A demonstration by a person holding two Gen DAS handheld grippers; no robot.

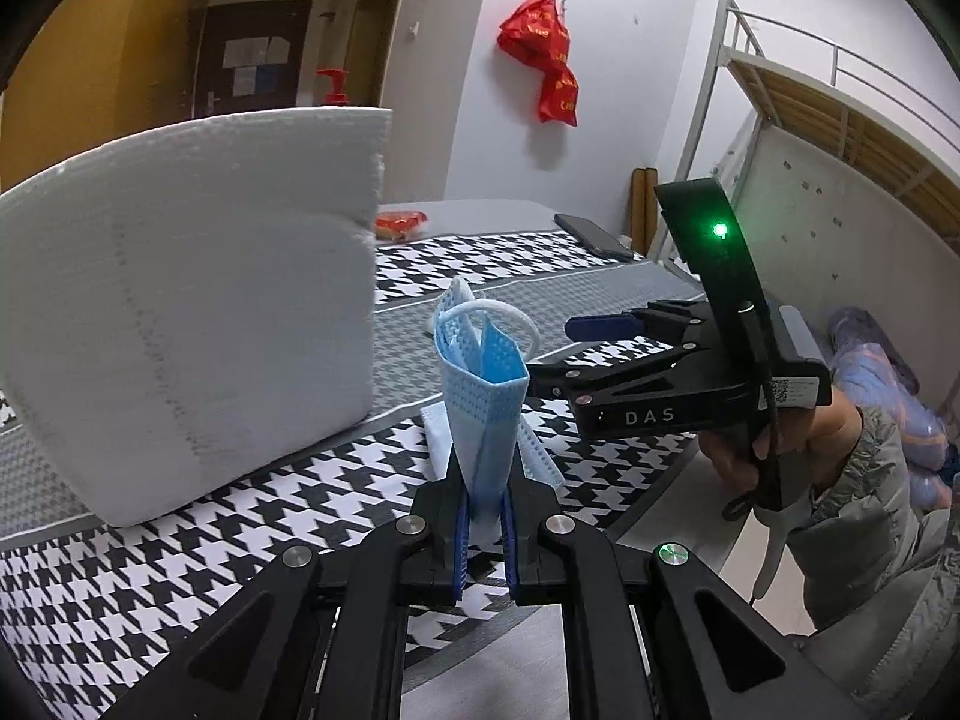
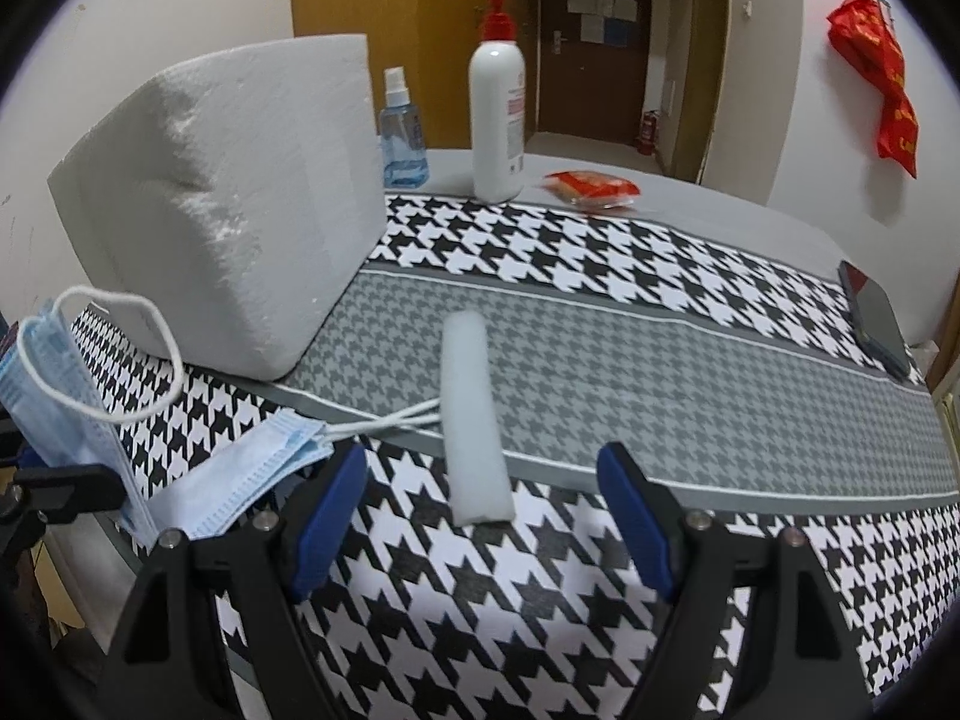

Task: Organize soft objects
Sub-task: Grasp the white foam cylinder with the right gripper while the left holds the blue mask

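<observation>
My left gripper (image 1: 483,525) is shut on a blue face mask (image 1: 483,408) and holds it upright above the table; it also shows at the left of the right wrist view (image 2: 66,372). A second blue mask (image 2: 252,474) lies flat on the houndstooth cloth (image 2: 540,576) beneath it. My right gripper (image 2: 483,516) is open and empty, its blue pads either side of a white foam strip (image 2: 474,414) lying on the cloth. It also shows in the left wrist view (image 1: 558,354). A big white foam block (image 2: 228,204) stands at the left.
A white pump bottle (image 2: 498,114), a blue spray bottle (image 2: 402,138) and a red packet (image 2: 591,186) stand at the table's far side. A black phone (image 2: 876,318) lies at the right edge. A bunk bed (image 1: 840,114) stands beyond the table.
</observation>
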